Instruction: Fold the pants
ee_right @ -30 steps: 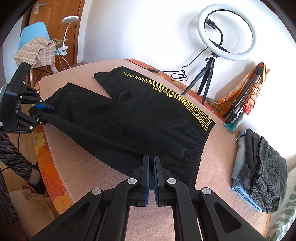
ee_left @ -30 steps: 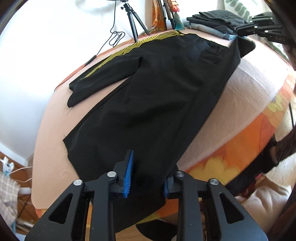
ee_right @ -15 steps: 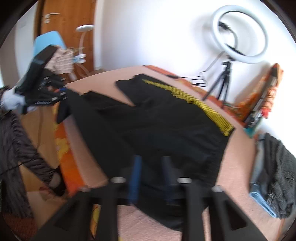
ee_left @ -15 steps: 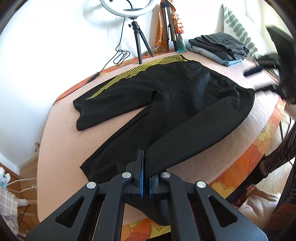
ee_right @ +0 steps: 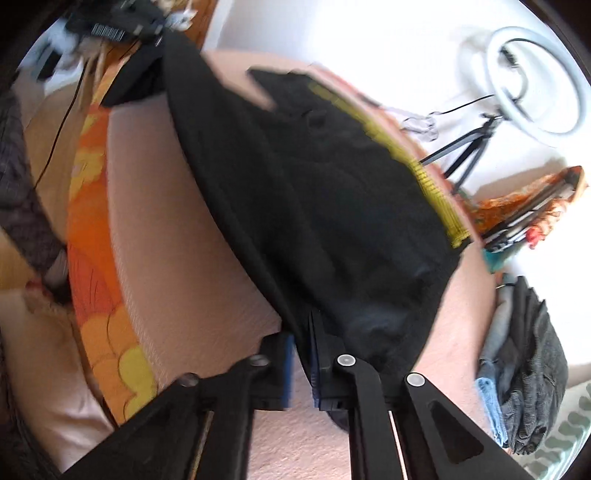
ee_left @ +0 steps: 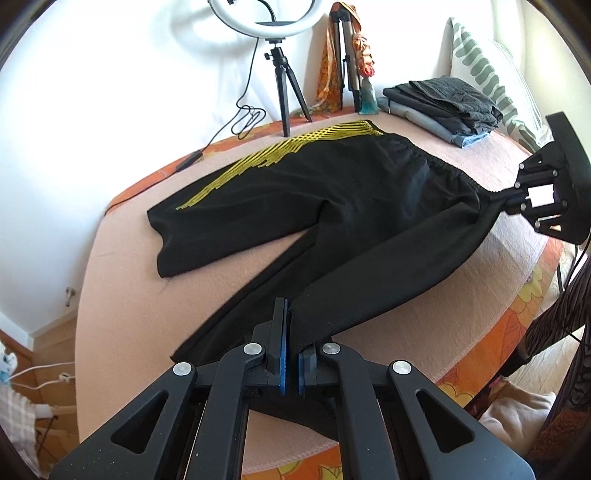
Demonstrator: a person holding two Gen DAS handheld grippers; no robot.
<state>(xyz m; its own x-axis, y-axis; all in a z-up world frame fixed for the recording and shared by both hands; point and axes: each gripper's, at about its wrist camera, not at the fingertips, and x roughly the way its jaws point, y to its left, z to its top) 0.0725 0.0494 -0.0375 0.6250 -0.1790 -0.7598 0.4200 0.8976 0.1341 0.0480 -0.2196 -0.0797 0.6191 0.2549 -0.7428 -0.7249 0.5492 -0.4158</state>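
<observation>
Black pants (ee_left: 332, 206) with yellow side stripes (ee_left: 280, 157) lie spread on a pink blanket (ee_left: 122, 280). My left gripper (ee_left: 291, 332) is shut on the hem of the near leg, which rises off the blanket. At the right edge of the left wrist view, my right gripper (ee_left: 496, 197) pinches the waistband corner. The right wrist view is blurred and tilted. There my right gripper (ee_right: 301, 332) is shut on the waistband of the pants (ee_right: 332, 192), and my left gripper (ee_right: 110, 29) holds the leg end at the top left.
A ring light (ee_left: 264, 18) on a tripod (ee_left: 284, 99) stands at the far bed edge with a cable (ee_left: 192, 158) trailing. Folded clothes (ee_left: 443, 99) and a pillow (ee_left: 480, 66) lie at the back right. An orange flowered sheet (ee_left: 517, 314) marks the near bed edge.
My left gripper closed on the leg hem and lifted it. My right gripper opened, then closed again on the waistband, rolling and sinking as it did so.
</observation>
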